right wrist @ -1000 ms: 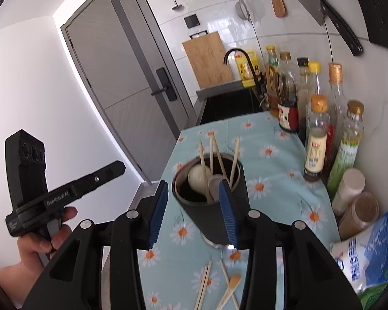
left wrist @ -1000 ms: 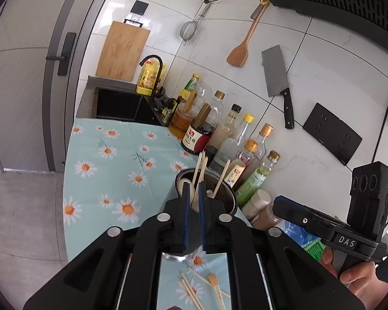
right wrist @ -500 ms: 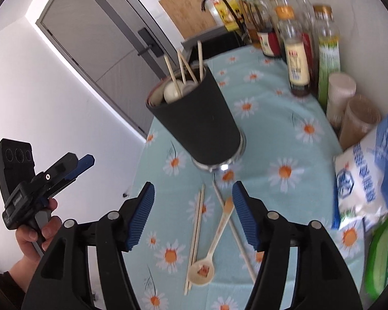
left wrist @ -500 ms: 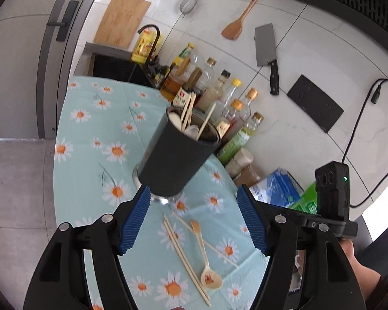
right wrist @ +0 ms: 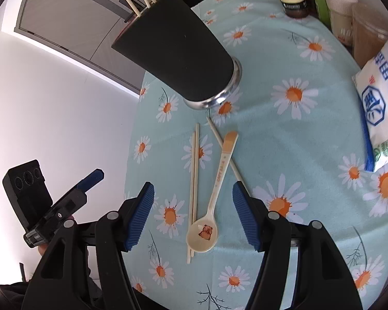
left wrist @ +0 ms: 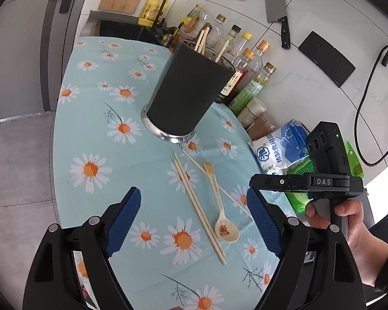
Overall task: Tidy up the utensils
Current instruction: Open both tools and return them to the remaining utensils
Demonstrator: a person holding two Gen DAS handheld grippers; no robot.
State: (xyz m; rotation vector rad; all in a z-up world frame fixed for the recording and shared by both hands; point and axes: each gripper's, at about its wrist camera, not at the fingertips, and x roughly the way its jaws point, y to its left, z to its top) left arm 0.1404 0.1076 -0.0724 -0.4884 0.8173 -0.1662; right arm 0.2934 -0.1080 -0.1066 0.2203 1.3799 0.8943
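Both claws have pulled back from the black cup (left wrist: 188,90) and now gape empty: left gripper (left wrist: 194,222), right gripper (right wrist: 192,214) (over the spoon (right wrist: 212,199)), so loose sticks come next

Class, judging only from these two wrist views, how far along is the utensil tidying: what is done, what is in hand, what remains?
Done: several chopsticks already stand in the black holder. In hand: nothing; the left gripper and right gripper are both open. Left: a spoon, a pair of chopsticks and a single chopstick lie on the tablecloth.
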